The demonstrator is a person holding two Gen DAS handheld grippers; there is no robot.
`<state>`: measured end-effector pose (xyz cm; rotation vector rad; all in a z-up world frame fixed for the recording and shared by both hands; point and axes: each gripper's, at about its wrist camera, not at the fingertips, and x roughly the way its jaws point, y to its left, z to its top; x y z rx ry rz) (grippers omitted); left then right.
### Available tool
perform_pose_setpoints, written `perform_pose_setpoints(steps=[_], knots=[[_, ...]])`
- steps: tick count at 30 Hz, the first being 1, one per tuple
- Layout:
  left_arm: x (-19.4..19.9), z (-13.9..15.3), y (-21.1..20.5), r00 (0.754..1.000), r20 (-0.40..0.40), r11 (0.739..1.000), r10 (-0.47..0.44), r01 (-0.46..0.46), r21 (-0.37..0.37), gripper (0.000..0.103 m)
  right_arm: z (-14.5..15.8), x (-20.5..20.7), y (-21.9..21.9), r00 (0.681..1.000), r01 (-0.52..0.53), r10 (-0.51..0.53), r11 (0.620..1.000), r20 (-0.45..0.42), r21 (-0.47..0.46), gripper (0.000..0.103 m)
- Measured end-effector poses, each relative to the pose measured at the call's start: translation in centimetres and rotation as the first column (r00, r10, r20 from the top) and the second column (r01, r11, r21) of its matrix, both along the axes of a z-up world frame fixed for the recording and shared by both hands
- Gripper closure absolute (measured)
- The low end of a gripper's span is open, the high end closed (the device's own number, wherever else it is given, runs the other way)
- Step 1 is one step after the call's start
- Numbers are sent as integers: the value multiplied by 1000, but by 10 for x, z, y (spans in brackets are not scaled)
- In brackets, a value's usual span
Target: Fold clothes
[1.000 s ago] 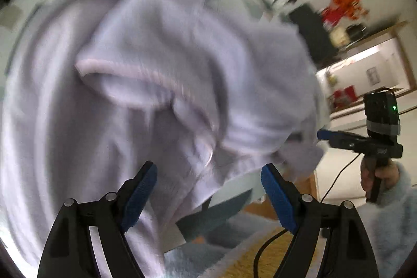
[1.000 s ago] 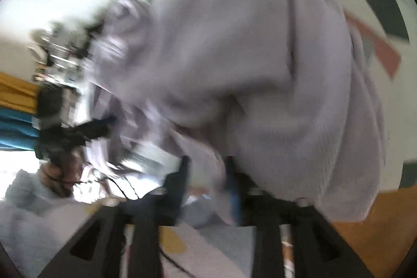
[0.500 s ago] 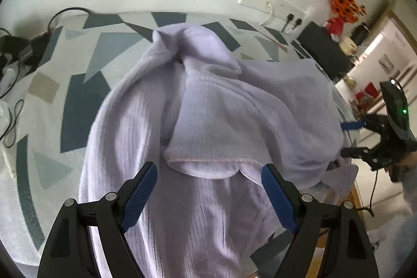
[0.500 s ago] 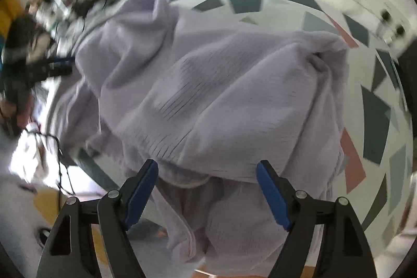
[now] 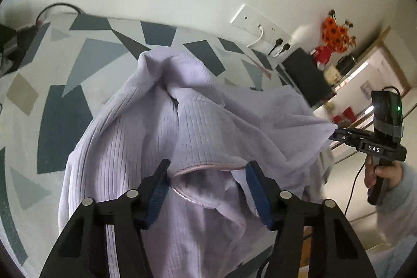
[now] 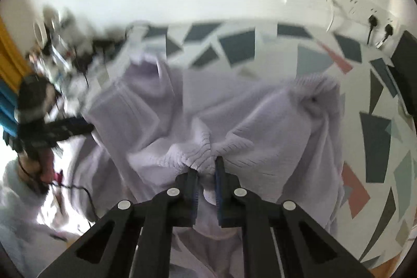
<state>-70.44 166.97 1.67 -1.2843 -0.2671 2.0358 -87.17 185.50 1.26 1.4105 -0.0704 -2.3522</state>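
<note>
Covering most of the near tabletop, a lilac ribbed sweater [image 5: 166, 137] lies bunched on a tablecloth [image 5: 65, 106] w/ grey, teal and pink shapes. L gripper [image 5: 207, 189] has jaws part-way apart and closing; the sweater's hemmed edge sits between the blue pads, not yet pinched. R gripper [image 6: 207, 184], jaws together, is clamped on a gathered fold of knit. At the far edge stand a white wall, a power strip [image 5: 260, 25] w/ plugs, a black box [image 5: 307, 77] and orange flowers [image 5: 337, 34] far right. No containers seen. Vs half a sec ago: both sets of jaws were wide apart, the fabric lay flatter; now it's pulled taut toward the R gripper.
</note>
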Motion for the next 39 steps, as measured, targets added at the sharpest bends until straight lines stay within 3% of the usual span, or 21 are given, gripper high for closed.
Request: perform_pose_setpoints(steps=[4, 6, 8, 9, 11, 13, 14, 15, 16, 17, 22, 25, 29, 33, 34, 35, 37, 39], knots=[[-5, -6, 7, 999, 30, 1000, -11, 12, -22, 48, 7, -8, 3, 1000, -16, 16, 1000, -19, 18, 93], [-4, -12, 15, 998, 51, 998, -24, 26, -56, 48, -2, -18, -1, 999, -50, 50, 999, -2, 21, 93], [-3, -16, 20, 998, 54, 996, -17, 21, -85, 48, -17, -25, -10, 993, -115, 113, 990, 29, 82, 91], [-3, -17, 22, 998, 55, 996, -9, 14, -92, 48, -25, -28, -15, 988, -149, 144, 982, 47, 115, 87], [-6, -20, 21, 997, 76, 997, 26, -20, -79, 48, -41, -31, -22, 978, -203, 191, 964, 84, 172, 66], [-10, -22, 19, 990, 112, 995, 80, -74, -60, 53, -56, -35, -24, 969, -239, 221, 950, 106, 200, 61], [-11, -20, 19, 988, 118, 994, 101, -95, -59, 66, -62, -37, -22, 965, -254, 234, 946, 116, 200, 64], [-11, -15, 20, 988, 109, 993, 108, -101, -68, 70, -65, -41, -19, 964, -257, 239, 949, 118, 182, 72], [-12, -10, 22, 988, 99, 991, 114, -107, -76, 78, -65, -46, -13, 966, -247, 231, 959, 117, 141, 95], [-13, -3, 24, 989, 84, 990, 118, -111, -82, 83, -63, -52, -6, 971, -221, 210, 971, 112, 96, 94], [-36, 62, 49, 993, -68, 995, 96, -98, -32, 86, -11, -78, 32, 996, -87, 87, 996, -31, -3, 95], [-62, 98, 72, 984, -157, 996, 86, -86, 5, 86, 31, -99, 51, 987, -20, 18, 1000, -161, -11, 95], [-124, 118, 102, 981, -156, 992, 115, -107, 63, 86, 62, -143, 74, 957, 82, -84, 996, -278, -20, 95], [-200, 95, 138, 961, -176, 974, 212, -223, -44, 86, 46, -218, 78, 948, 126, -119, 992, -294, 2, 95], [-216, 85, 147, 958, -183, 966, 220, -240, -96, 84, 35, -237, 76, 952, 135, -129, 991, -277, 1, 95], [-234, 69, 159, 962, -190, 953, 195, -232, -195, 78, 23, -257, 73, 956, 144, -139, 990, -258, 1, 95], [-256, 40, 175, 972, -180, 889, 150, -212, -406, 78, -2, -294, 67, 969, 162, -151, 986, -193, 41, 91], [-263, 22, 175, 979, -159, 841, 126, -191, -507, 77, -27, -323, 64, 981, 172, -166, 984, -104, 48, 73]])
